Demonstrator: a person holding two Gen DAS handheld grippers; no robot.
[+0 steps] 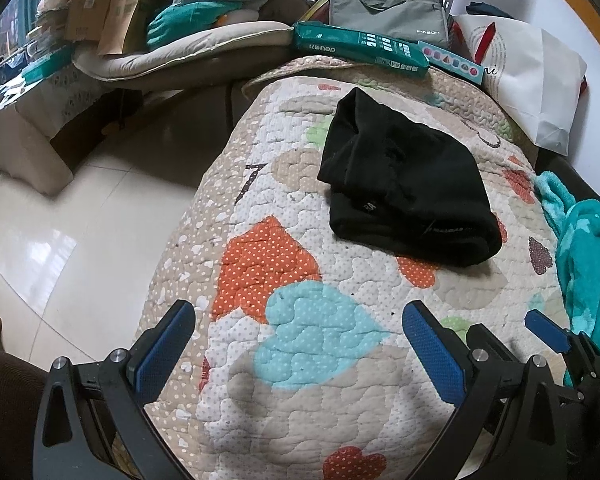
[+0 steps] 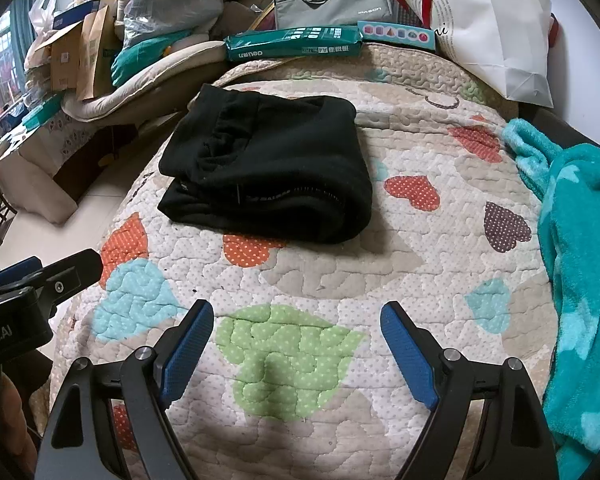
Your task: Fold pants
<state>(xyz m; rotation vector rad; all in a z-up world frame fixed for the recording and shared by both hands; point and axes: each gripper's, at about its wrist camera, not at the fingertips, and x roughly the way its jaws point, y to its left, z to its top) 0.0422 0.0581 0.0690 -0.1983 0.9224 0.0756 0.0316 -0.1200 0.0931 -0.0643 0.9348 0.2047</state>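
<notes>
1. Lying on the quilted heart-print bedspread [image 2: 420, 128], the black pants [image 2: 268, 168] formed a compact, layered bundle — waistband uppermost, the rounded fold edge facing the cameras.
2. The left gripper [image 1: 300, 344] was released, its blue pads [image 1: 436, 356] spread wide over a blue heart patch, well apart from the pants.
3. The right gripper [image 2: 296, 348] was likewise released (nothing between its fingers), hovering above a green patch just beside the left one.
4. Judged from the bundle's shape, the folding appeared essentially done — at most a squaring of the slightly uneven left corner remained.
5. A teal blanket [image 2: 580, 280] lay at the bed's right edge, untouched.
</notes>
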